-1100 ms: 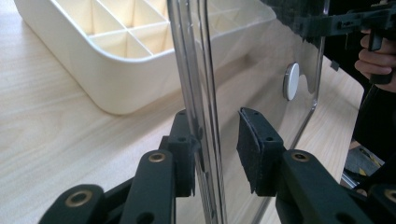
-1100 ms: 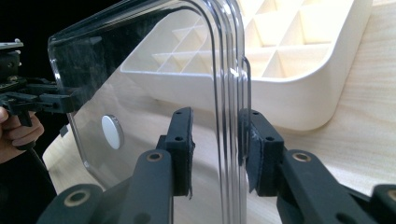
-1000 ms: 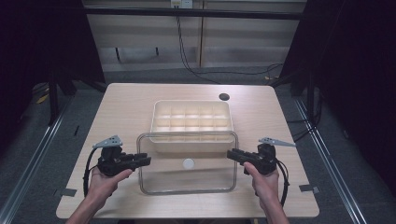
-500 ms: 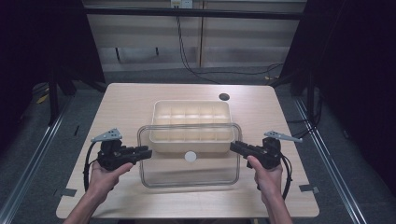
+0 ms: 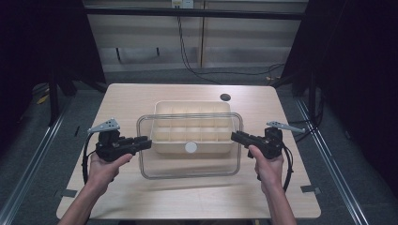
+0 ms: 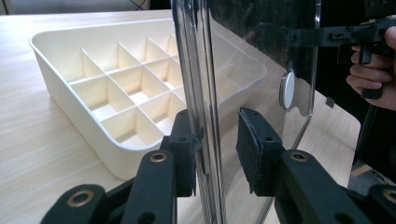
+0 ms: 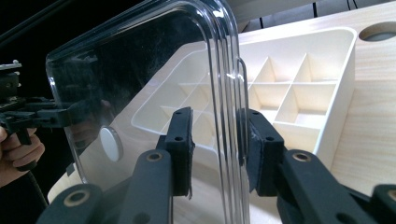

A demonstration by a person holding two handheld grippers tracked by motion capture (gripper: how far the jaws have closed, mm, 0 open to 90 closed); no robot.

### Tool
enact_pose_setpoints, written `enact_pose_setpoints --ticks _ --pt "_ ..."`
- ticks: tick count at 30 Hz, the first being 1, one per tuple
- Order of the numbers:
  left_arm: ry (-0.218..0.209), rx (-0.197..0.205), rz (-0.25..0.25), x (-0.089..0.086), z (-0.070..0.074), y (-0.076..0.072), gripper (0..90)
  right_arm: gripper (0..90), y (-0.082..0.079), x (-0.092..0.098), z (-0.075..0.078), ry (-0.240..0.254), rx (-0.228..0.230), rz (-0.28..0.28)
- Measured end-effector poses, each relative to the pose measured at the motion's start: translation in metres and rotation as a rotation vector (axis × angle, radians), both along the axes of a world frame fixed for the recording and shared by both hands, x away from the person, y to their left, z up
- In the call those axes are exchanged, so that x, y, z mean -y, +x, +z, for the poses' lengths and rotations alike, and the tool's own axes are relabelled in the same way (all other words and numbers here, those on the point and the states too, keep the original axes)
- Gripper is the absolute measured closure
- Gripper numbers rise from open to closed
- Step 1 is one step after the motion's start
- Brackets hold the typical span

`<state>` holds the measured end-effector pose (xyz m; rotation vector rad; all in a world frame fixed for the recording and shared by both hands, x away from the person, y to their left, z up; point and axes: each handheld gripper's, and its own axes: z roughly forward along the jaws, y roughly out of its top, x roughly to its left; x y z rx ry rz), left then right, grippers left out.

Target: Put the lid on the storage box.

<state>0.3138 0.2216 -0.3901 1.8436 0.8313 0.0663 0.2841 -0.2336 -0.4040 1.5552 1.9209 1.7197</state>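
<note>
Grippers first: my left gripper (image 5: 146, 142) was clamped on the left rim of the clear lid (image 5: 190, 161), and my right gripper (image 5: 234, 136) was clamped on its right rim, jaws pointing inward toward each other across it. In the left gripper view the rim ran upright between my pads (image 6: 254, 149), and in the right gripper view the same ridged edge sat pinched between the pads (image 7: 182, 144) there. I judged that I held it by opposite edges so the wide, flexible sheet stayed level and did not swing. Between my two tools the lid hung flat, off the table (image 5: 291, 187), its far half overlapping the cream divided tray (image 5: 162, 108) that lay just beyond and below my jaws. A small white disc (image 5: 190, 147) sat near the lid's middle. From that I took the job to be setting the lid squarely over the tray, not yet done.
</note>
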Motion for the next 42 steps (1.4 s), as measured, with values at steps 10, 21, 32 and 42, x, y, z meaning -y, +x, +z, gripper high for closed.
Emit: enact_pose_setpoints --ticks 10,21,32,42 --pt "-0.006 0.008 0.017 0.001 0.011 0.013 68.3 66.4 0.015 0.001 0.012 0.001 0.013 -0.003" --pt "-0.006 0.018 0.038 -0.004 0.020 0.023 68.2 66.1 0.031 -0.006 0.020 0.003 0.030 -0.003" --pt "-0.011 0.022 0.053 -0.003 0.027 0.040 68.1 65.8 0.051 -0.008 0.032 -0.014 0.045 -0.013" --pt "0.009 0.031 0.076 0.001 0.036 0.058 67.1 65.1 0.068 -0.008 0.034 0.007 0.038 -0.045"
